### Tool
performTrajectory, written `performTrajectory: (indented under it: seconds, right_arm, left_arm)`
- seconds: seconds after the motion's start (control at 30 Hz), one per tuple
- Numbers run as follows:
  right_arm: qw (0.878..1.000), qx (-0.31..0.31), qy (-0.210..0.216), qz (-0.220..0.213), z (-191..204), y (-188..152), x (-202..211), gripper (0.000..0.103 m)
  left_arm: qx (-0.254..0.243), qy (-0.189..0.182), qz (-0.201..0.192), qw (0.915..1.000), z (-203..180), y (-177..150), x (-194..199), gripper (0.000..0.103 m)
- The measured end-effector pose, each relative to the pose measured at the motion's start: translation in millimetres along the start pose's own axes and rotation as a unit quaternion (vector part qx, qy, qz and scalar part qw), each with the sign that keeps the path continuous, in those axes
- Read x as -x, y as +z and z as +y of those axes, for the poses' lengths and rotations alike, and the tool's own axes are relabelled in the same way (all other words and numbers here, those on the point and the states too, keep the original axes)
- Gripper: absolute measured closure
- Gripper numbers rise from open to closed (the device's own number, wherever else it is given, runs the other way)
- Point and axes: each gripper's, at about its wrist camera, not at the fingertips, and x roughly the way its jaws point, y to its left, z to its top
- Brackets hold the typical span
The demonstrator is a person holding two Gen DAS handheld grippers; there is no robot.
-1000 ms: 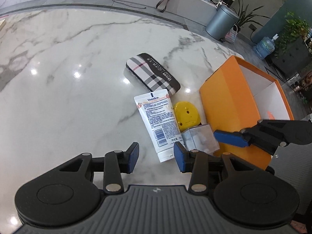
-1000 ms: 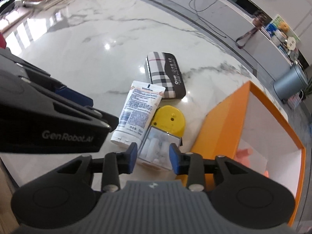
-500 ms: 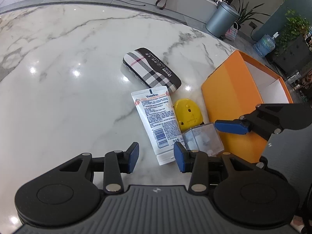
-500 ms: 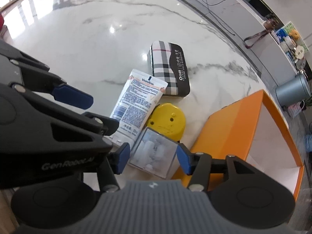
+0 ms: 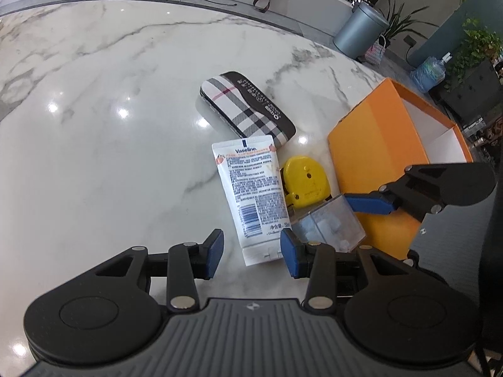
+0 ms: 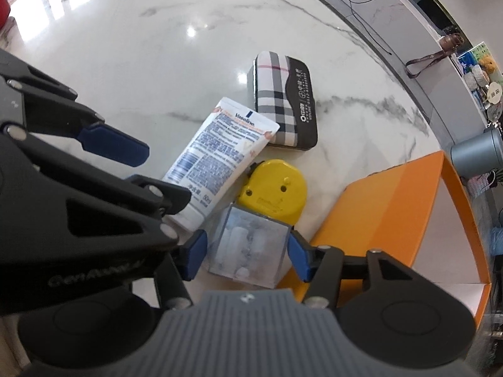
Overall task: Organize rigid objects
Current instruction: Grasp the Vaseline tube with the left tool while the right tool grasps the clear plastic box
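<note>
Between the jaws of the right gripper (image 6: pixel 247 254) a small clear plastic cube box holding white pieces (image 6: pixel 250 253) is framed; the blue pads stand just beside its two side walls with a thin gap visible on each side, so the jaws are judged spread around it rather than pinching it, and the box is seen resting on the white marble table (image 6: pixel 132 62). The jaws of the left gripper (image 5: pixel 251 253) are spread with nothing between them; only the capped end of a white squeeze tube printed with blue text (image 5: pixel 251 188) lies just ahead of the gap. Just beyond the right jaws a round yellow plastic case (image 6: pixel 273 190) touches the cube box, the tube beside it. Farther out a flat plaid-patterned case with a black end (image 6: pixel 283 100) is seen. To the right of the right jaws an open orange cardboard box with a white inside (image 6: pixel 452 194) stands, little visible within. Four things are judged left to be stowed, so the task appears at an early stage
</note>
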Motion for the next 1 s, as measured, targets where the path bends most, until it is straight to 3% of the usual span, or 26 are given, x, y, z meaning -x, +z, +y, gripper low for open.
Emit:
performTrajectory:
  seconds: [0.2,0.37,0.5,0.63,1.0]
  right_arm:
    - [0.999,-0.011,0.026,-0.027,5.3,2.7,3.3,0.050]
    - [0.998,-0.004,0.038,-0.041,13.5,7.4,5.0,0.050]
    - [0.998,-0.008,0.045,-0.032,10.1,7.7,4.1,0.051]
    - [0.998,-0.018,0.047,-0.028,3.7,5.1,3.8,0.045]
    - [0.995,-0.062,0.073,-0.024,-8.2,2.0,1.9,0.047]
  left_arm:
    - [0.028,-0.003,-0.005,0.9996,9.2,2.5,1.4,0.052]
    - [0.027,0.018,-0.017,0.9993,11.3,4.6,1.0,0.050]
    - [0.002,0.029,-0.017,0.9994,6.2,7.2,-4.7,0.049]
    - [-0.020,0.035,-0.015,0.9991,1.6,10.3,-11.7,0.049]
    - [-0.068,0.064,-0.011,0.9956,-9.7,10.5,-26.7,0.047]
